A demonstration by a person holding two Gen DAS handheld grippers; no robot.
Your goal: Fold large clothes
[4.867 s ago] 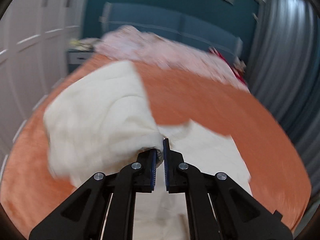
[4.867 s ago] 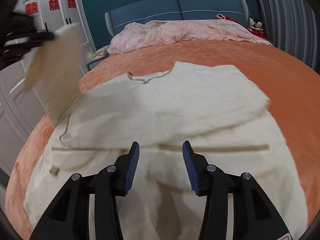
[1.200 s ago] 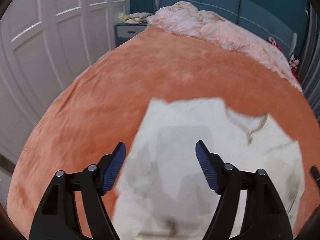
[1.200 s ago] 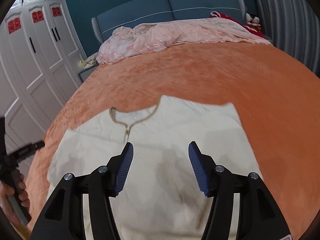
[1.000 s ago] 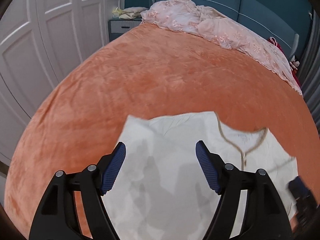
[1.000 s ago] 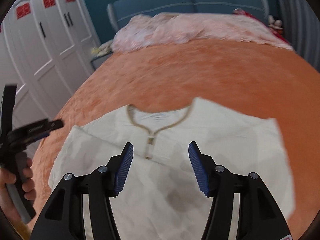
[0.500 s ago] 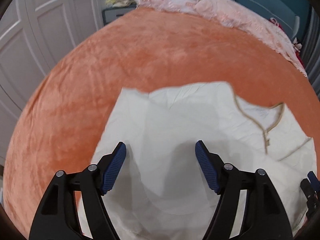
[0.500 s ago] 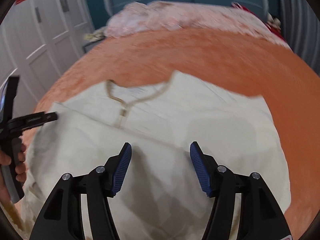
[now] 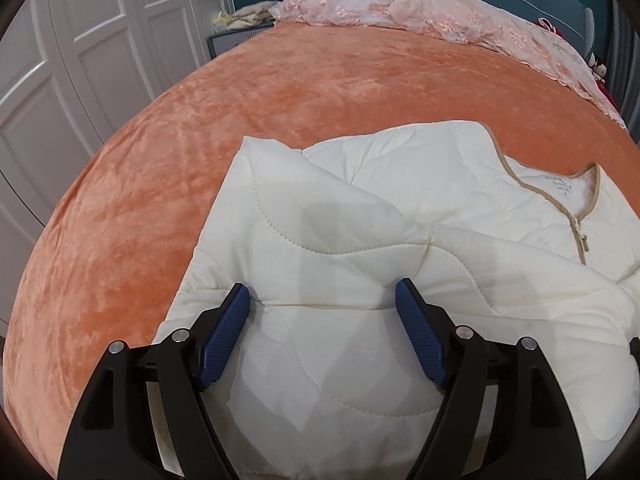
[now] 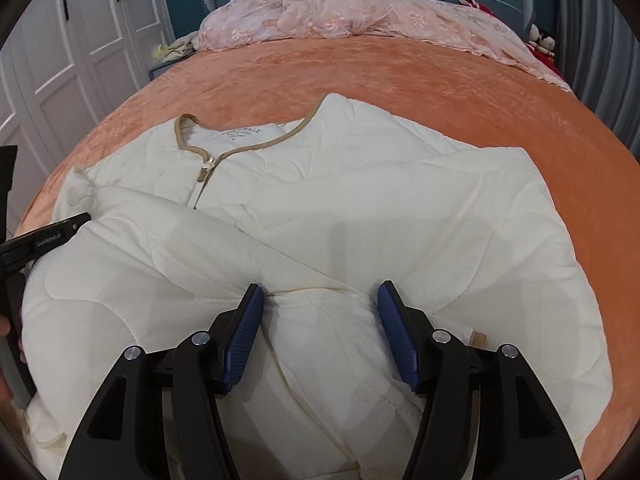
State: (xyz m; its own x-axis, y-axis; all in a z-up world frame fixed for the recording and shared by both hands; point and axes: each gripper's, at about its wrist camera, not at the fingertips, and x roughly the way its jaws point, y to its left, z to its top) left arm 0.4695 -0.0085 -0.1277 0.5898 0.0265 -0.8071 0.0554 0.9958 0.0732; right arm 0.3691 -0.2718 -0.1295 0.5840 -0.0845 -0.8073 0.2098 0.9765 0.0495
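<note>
A cream quilted jacket [image 9: 360,208] with tan collar trim and a zip lies on the orange bedspread, both sleeves folded across its front. It also shows in the right wrist view [image 10: 360,200]. My left gripper [image 9: 323,294] is open, low over the folded left sleeve, its blue pads [image 9: 224,340] straddling a seam. My right gripper [image 10: 320,294] is open, low over the crossed sleeves near the jacket's middle. The left gripper's body shows at the left edge of the right wrist view [image 10: 44,238].
The orange bedspread [image 9: 160,160] covers the whole bed. A crumpled pink lace cover [image 10: 360,12] lies along the blue headboard. White wardrobe doors [image 9: 80,40] stand to the left, with a small bedside table [image 9: 236,36] by them. Grey curtains [image 10: 600,40] hang on the right.
Both grippers have come down closer to the jacket. Earlier the left gripper held a sleeve, which now lies folded across the front and released.
</note>
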